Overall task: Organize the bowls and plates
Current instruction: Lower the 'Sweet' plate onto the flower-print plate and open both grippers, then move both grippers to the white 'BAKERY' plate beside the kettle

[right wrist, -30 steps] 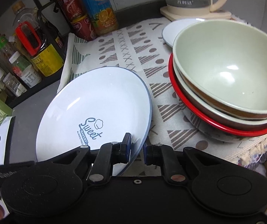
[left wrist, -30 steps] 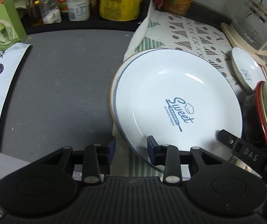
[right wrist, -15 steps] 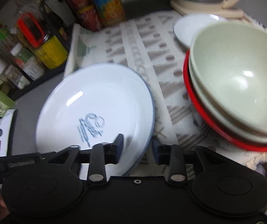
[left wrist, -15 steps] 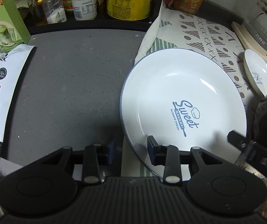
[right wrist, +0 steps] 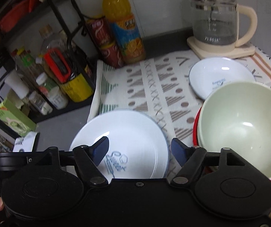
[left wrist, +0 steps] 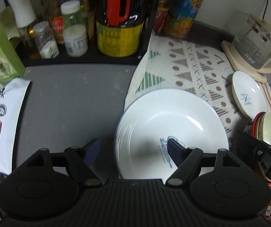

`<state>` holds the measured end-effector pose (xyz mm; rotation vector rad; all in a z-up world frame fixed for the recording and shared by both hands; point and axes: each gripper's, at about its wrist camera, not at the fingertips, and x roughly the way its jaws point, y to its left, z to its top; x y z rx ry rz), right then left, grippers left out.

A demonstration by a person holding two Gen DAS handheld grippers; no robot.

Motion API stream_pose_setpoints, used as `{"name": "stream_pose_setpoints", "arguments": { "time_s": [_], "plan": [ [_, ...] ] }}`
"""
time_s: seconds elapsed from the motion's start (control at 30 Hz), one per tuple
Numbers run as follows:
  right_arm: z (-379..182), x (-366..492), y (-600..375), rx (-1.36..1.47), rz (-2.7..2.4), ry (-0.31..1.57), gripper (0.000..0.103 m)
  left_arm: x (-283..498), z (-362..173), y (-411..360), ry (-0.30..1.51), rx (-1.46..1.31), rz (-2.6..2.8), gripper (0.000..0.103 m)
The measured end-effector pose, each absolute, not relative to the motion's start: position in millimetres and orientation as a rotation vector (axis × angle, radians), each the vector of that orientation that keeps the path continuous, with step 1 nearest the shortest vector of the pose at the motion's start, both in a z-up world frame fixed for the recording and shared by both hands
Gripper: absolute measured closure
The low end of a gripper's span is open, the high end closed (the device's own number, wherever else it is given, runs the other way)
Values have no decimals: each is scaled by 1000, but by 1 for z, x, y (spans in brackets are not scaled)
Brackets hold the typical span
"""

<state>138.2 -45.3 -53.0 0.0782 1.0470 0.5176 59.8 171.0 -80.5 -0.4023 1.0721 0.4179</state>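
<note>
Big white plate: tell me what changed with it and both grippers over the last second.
Both grippers let go: the left gripper and right gripper, earlier shut on the big white plate's near rim, now stand open and drawn back. The plate lies flat, partly on the patterned cloth. The stacked bowls and small plate stayed put.

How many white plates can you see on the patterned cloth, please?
2: the large plate at the cloth's near left edge, and the small plate in front of the kettle. Another may lie hidden under the large one.
</note>
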Motion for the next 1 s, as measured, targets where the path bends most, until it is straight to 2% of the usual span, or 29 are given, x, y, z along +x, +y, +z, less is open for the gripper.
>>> {"name": "stream_pose_setpoints", "arguments": {
  "time_s": [0.5, 0.83, 1.0],
  "plan": [
    [-25, 169, -55, 127, 394, 950, 9, 106, -62, 191, 1035, -384, 290, 22],
    [-21, 183, -65, 163, 269, 938, 6, 151, -62, 177, 1044, -335, 125, 22],
    [-12, 190, -75, 141, 227, 922, 1, 171, -66, 163, 1058, -338, 67, 22]
  ]
}}
